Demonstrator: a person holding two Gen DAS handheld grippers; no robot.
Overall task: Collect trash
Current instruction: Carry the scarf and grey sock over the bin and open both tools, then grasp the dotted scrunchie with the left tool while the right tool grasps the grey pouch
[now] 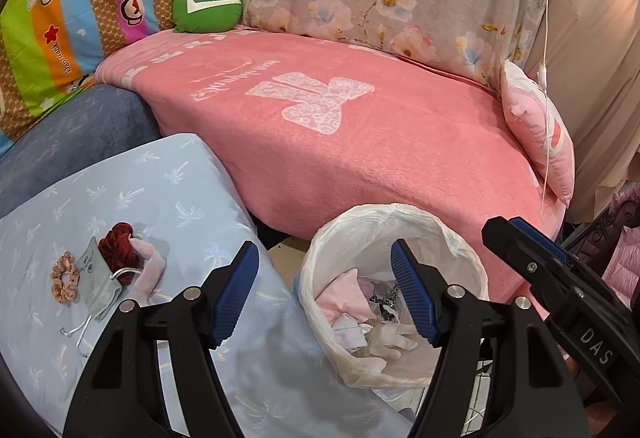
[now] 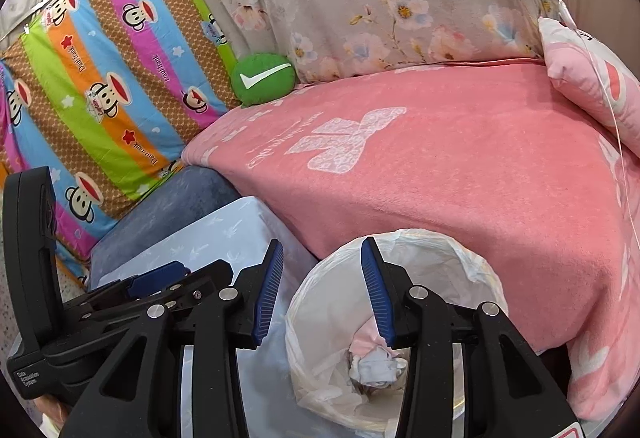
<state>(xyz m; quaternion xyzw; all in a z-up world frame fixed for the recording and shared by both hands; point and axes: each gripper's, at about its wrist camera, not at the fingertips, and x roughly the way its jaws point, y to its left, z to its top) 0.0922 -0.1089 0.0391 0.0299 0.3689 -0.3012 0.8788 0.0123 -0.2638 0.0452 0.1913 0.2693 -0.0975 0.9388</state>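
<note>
Trash [image 1: 360, 318] in the bin [image 1: 316, 274] is soft, light tissue (both tongs gape empty), so you'd pinch its crumpled middle.

The right gripper [image 2: 322, 290] hangs with jaws apart and empty above the lined trash bin [image 2: 476, 258], crumpled paper [image 2: 378, 364] inside.

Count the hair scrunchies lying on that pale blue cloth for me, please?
2. A dark red velvet scrunchie lies near the grey drawstring pouch, and a peach patterned scrunchie lies left of that pouch. More may be hidden beneath it.
</note>
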